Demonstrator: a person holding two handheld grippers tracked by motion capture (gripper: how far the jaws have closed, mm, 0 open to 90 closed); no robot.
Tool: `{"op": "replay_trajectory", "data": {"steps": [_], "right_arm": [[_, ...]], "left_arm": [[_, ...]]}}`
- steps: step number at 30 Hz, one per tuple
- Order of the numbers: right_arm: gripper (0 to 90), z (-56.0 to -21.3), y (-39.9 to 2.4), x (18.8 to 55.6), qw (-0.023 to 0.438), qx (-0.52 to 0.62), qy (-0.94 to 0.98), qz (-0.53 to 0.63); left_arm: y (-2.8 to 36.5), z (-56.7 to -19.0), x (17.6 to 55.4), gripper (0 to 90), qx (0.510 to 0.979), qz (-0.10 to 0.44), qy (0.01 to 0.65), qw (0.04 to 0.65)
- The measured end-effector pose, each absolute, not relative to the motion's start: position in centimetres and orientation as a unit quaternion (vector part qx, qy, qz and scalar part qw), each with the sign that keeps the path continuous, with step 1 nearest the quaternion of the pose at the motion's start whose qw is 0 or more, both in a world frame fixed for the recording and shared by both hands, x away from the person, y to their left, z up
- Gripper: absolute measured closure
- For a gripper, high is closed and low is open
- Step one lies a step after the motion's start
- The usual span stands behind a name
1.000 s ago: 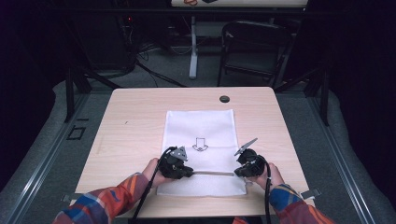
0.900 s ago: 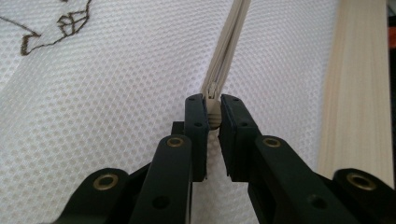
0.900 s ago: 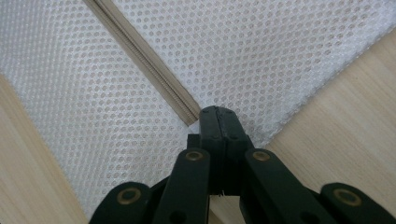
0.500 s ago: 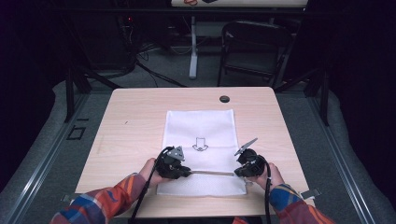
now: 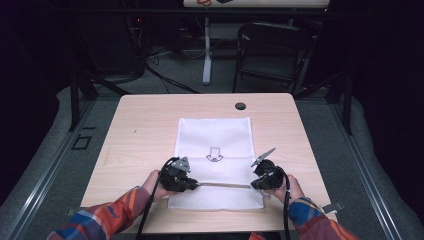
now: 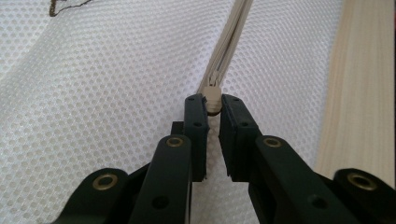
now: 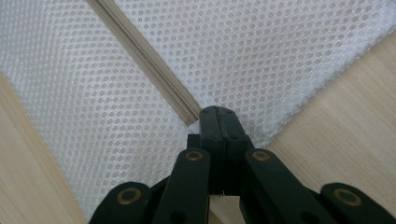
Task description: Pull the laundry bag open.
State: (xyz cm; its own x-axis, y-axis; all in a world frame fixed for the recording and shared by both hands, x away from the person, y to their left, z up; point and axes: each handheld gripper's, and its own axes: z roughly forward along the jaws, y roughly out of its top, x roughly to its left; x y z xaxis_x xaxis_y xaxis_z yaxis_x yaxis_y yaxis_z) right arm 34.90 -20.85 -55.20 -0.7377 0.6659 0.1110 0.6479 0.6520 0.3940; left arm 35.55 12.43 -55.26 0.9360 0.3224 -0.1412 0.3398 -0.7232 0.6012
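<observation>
Left gripper [image 6: 213,103] fingers [image 6: 196,114] pinched on the beige zipper pull [image 6: 213,95], dead centre of the left gripper view, tape running away toward the top of the frame. Right gripper [image 7: 218,114] fingers clamped fully together on the mesh bag [image 7: 280,51] right at the far end of the zipper [image 7: 149,60], which heads off to the upper left of the right gripper view. From above: white bag flat on the counter [image 5: 145,125], zipper [image 5: 225,185] lying left-right across the lower middle of the frame, stretched between both grippers, left one [image 5: 192,184] at its left end, right one [image 5: 254,184] anchoring the other. So, probably just sliding the pull along that line toward the right gripper; left hand's already on it.
</observation>
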Motion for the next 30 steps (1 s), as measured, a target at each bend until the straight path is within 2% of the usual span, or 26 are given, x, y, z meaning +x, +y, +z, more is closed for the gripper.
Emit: {"op": "replay_trajectory", "data": {"steps": [16, 30], "right_arm": [[90.0, -54.6, -20.5, 34.9, 0.042, 0.347, 0.914, 0.204], [90.0, -55.1, -19.3, 35.4, 0.026, 0.339, 0.921, 0.188]], "left_arm": [[12.4, -55.5, 35.6, 81.1, 0.927, -0.015, 0.184, 0.327], [11.4, -55.8, 35.5, 81.1, 0.927, -0.016, 0.188, 0.324]]}}
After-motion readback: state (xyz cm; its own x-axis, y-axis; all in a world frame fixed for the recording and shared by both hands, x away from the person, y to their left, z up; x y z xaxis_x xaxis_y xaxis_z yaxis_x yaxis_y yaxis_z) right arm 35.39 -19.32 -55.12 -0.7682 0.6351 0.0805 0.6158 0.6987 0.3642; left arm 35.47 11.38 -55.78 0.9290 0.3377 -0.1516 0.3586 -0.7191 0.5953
